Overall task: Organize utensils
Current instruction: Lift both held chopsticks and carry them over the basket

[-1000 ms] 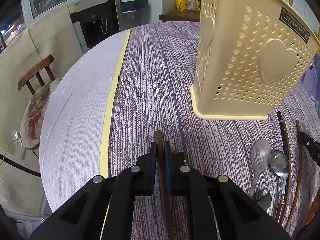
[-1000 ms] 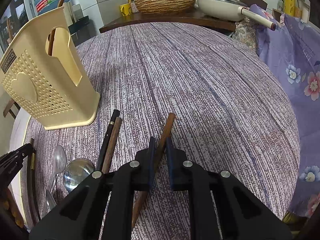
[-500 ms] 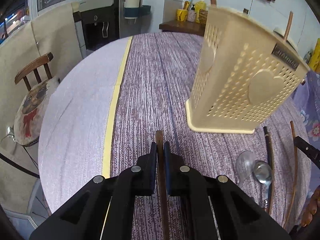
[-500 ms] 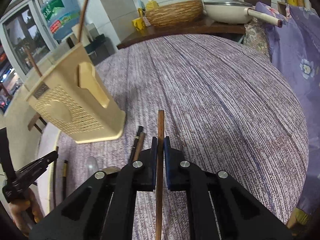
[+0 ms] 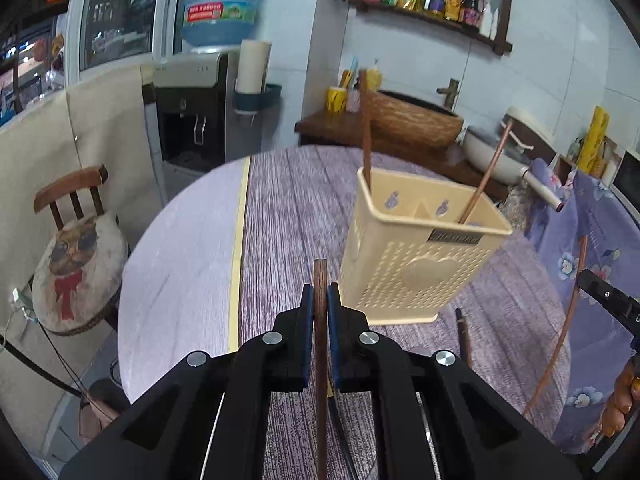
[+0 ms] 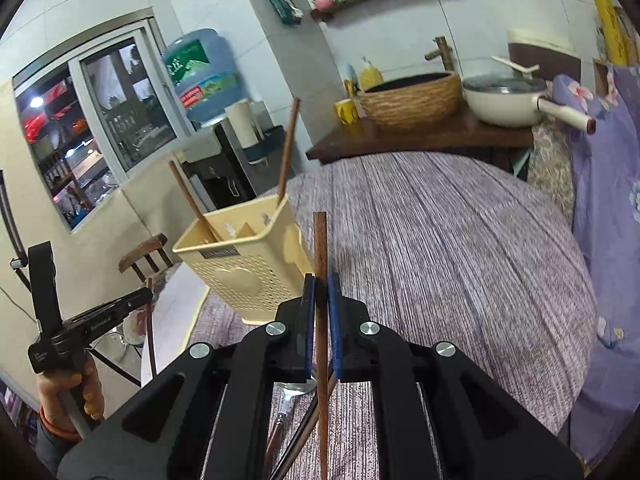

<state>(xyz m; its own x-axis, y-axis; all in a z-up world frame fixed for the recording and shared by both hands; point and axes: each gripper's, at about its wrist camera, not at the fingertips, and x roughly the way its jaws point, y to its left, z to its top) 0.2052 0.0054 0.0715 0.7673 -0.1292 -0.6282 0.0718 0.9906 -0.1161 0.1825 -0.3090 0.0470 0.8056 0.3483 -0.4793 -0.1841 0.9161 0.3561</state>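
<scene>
wrist views above table (image 5: 280, 208); both share basket (image 5: 416, 272)

My left gripper (image 5: 319, 300) is matt black plastic with shiny metal screws, pinching a dark wooden chopstick (image 5: 319, 280). The holder (image 5: 416, 264) looks like smooth cream plastic, perforated. The tablecloth (image 5: 280, 208) seems woven cloth, perhaps vinyl.

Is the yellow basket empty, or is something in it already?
Not empty. Two brown chopsticks stand in the basket, poking above its rim and leaning against its walls.
</scene>
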